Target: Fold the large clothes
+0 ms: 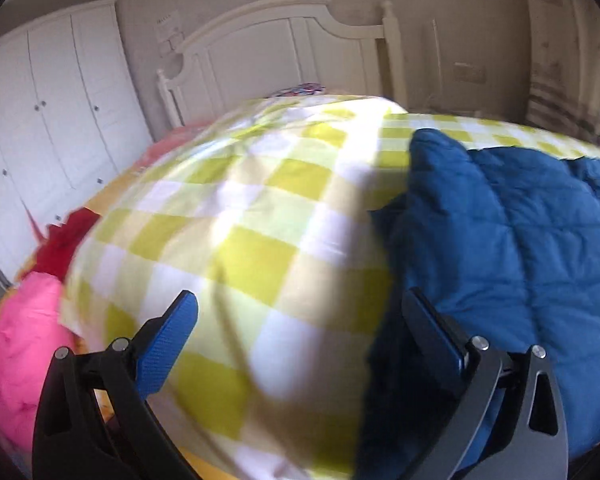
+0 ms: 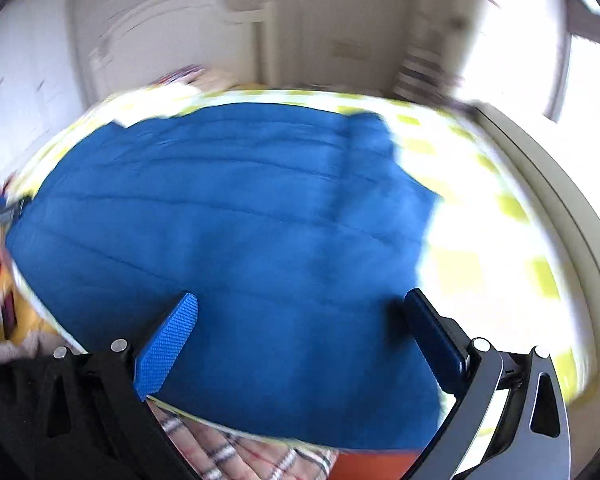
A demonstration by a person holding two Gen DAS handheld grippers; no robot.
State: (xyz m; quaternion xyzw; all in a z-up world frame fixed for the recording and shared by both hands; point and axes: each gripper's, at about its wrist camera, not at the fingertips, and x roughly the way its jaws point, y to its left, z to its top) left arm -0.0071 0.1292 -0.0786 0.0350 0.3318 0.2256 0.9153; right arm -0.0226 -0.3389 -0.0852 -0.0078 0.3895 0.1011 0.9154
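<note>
Blue quilted jacket point(image 2: 228, 216) spread flat on bed w/ green-white check sheet point(image 1: 236, 216). Left gripper point(image 1: 300, 312) fingers apart, nothing btwn, over sheet at jacket's edge. Right gripper point(image 2: 300, 312) fingers apart, above jacket. Pink garment point(image 1: 16, 344) beside sheet. Right view blurred.

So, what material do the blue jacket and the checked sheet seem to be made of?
The blue jacket looks like padded, quilted fabric with a matte finish: stitched seam lines divide it into puffy panels. The filling cannot be told. The checked sheet looks like thin woven cloth, perhaps cotton: yellow-green and white squares, soft folds, no shine. Blur hides the weave.
</note>
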